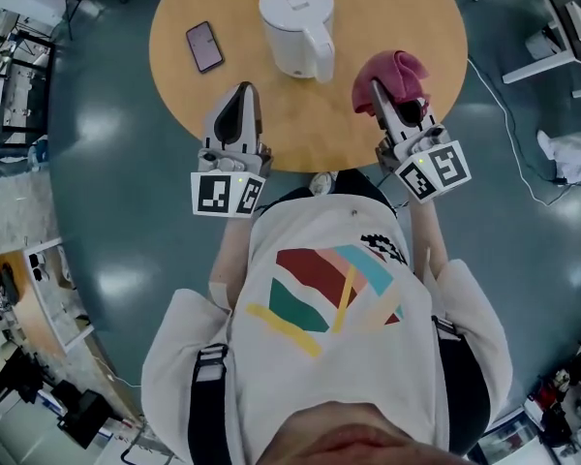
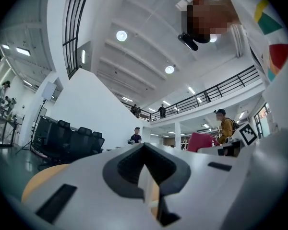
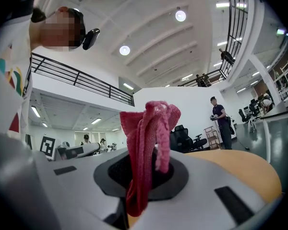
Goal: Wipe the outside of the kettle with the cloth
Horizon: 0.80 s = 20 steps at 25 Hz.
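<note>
Right tool (image 1: pixel 378 90) pinches cloth (image 1: pixel 399 70) beside kettle (image 1: pixel 292 22), seemingly apart; left tool (image 1: pixel 240 90) pressed together.

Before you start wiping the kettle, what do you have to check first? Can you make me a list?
1. Red cloth gripped by the right gripper: ok, jaws shut on it.
2. Left gripper free: ok, shut, nothing between its jaws.
3. White kettle upright on the round table, lid down: ok.
4. Cloth touching the kettle: not ok, they are apart.
5. Phone out of the way: ok, it lies apart from the kettle.
6. Kettle empty and cool: cannot tell.
</note>
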Each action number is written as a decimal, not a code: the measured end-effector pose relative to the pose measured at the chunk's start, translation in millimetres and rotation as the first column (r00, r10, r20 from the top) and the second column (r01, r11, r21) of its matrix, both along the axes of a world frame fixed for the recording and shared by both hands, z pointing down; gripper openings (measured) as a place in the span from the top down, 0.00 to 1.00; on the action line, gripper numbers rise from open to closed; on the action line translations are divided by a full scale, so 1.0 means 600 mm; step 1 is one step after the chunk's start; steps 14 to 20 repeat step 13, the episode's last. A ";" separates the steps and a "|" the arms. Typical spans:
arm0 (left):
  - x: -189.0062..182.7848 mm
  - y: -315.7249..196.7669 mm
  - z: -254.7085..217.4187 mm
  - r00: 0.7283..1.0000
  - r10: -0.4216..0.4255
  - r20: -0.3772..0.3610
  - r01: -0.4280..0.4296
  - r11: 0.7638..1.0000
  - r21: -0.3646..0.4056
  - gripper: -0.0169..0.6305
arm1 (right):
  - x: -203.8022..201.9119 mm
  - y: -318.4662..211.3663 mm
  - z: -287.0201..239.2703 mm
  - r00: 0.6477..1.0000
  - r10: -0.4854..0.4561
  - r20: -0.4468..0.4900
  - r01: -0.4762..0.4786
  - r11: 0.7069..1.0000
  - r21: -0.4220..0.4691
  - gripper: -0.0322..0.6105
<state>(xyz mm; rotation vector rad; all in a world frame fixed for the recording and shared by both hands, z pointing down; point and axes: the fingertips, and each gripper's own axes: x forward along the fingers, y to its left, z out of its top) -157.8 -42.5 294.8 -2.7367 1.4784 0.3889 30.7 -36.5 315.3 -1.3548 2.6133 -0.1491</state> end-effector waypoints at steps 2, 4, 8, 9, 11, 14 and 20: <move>-0.003 -0.001 -0.002 1.000 0.012 0.002 -0.012 1.000 -0.002 0.91 | -0.002 0.001 0.003 1.000 -0.003 -0.008 0.003 1.000 -0.012 0.89; 0.000 -0.008 0.000 1.000 0.017 0.002 -0.017 1.000 -0.002 0.91 | 0.002 -0.004 0.007 1.000 -0.005 -0.016 0.004 1.000 -0.016 0.89; 0.005 -0.017 0.014 1.000 0.007 0.011 -0.007 1.000 -0.006 0.91 | 0.006 -0.016 0.013 1.000 -0.015 -0.003 0.015 1.000 -0.010 0.89; 0.004 -0.017 0.018 1.000 0.005 0.018 -0.005 1.000 -0.007 0.91 | 0.003 -0.017 0.015 1.000 -0.018 -0.005 0.018 1.000 -0.009 0.89; 0.000 -0.018 0.024 0.999 -0.002 0.035 0.002 1.000 -0.010 0.91 | -0.005 -0.019 0.017 1.000 -0.021 -0.015 0.021 1.000 -0.008 0.89; -0.007 -0.019 0.030 0.999 -0.009 0.050 0.010 1.000 -0.014 0.91 | -0.013 -0.021 0.019 0.999 -0.022 -0.025 0.022 1.000 -0.007 0.89; -0.007 -0.019 0.030 0.999 -0.009 0.050 0.010 1.000 -0.014 0.91 | -0.013 -0.021 0.019 0.999 -0.022 -0.025 0.022 1.000 -0.007 0.89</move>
